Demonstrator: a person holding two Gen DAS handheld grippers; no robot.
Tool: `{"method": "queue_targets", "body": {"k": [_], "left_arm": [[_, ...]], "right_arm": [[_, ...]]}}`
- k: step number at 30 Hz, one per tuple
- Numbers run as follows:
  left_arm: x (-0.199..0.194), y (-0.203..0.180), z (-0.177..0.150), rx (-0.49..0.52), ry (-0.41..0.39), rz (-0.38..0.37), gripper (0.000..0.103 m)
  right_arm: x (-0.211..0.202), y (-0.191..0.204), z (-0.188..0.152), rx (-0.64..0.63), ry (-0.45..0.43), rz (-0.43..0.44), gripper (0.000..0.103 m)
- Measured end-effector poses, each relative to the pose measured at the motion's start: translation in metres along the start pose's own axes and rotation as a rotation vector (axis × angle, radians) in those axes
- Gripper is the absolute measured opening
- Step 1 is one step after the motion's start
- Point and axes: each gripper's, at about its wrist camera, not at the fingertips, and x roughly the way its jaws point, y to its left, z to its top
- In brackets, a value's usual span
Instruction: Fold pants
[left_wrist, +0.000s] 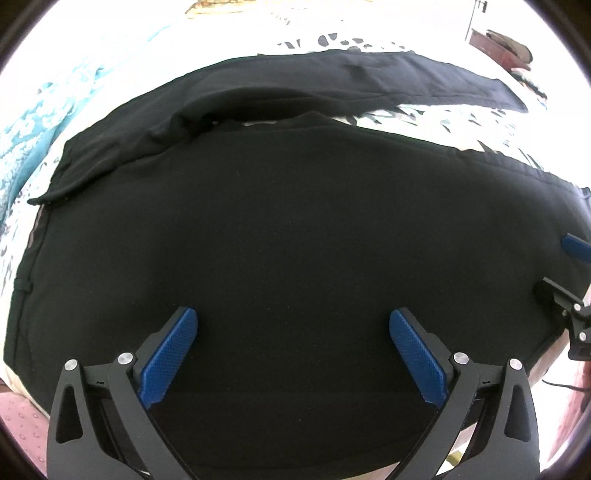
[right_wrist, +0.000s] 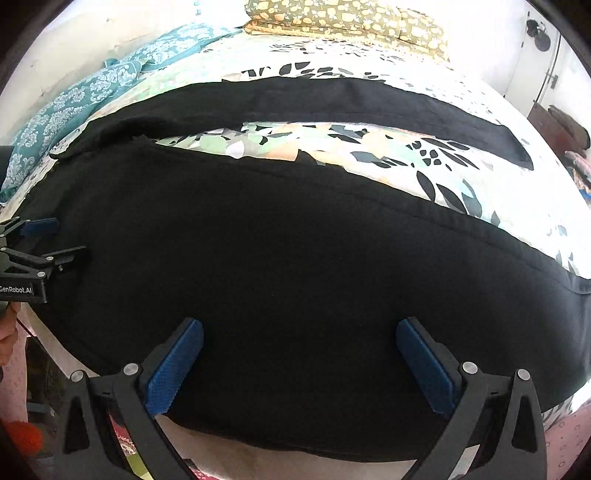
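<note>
Black pants (left_wrist: 295, 221) lie spread flat on a bed, waist to the left, the two legs running off to the right with a strip of bedsheet between them. In the left wrist view my left gripper (left_wrist: 293, 325) hovers open over the near leg close to the seat, blue pads (left_wrist: 170, 354) wide apart with only cloth beneath. My right gripper (right_wrist: 300, 334) stands open over the near leg (right_wrist: 295, 258) further along, nothing between its pads (right_wrist: 424, 369). The far leg (right_wrist: 332, 99) lies flat beyond. Each gripper shows at the edge of the other's view: right gripper (left_wrist: 569, 280), left gripper (right_wrist: 37, 243).
The bedsheet (right_wrist: 369, 155) has a leaf print. A teal patterned blanket (right_wrist: 74, 103) lies at the far left and an olive floral pillow (right_wrist: 343, 18) at the head. The bed's near edge runs under the grippers; a dark red cabinet (right_wrist: 554, 122) stands at far right.
</note>
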Motion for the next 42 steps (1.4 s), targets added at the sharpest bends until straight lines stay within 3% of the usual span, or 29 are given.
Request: {"method": "queue_targets", "body": {"k": [42], "left_arm": [[0.0007,-0.0013,0.0015,0.007,0.000,0.001,0.103]], "right_arm": [[-0.0023,0.0001,-0.0024,-0.005,-0.022,0.001,0.103]]}}
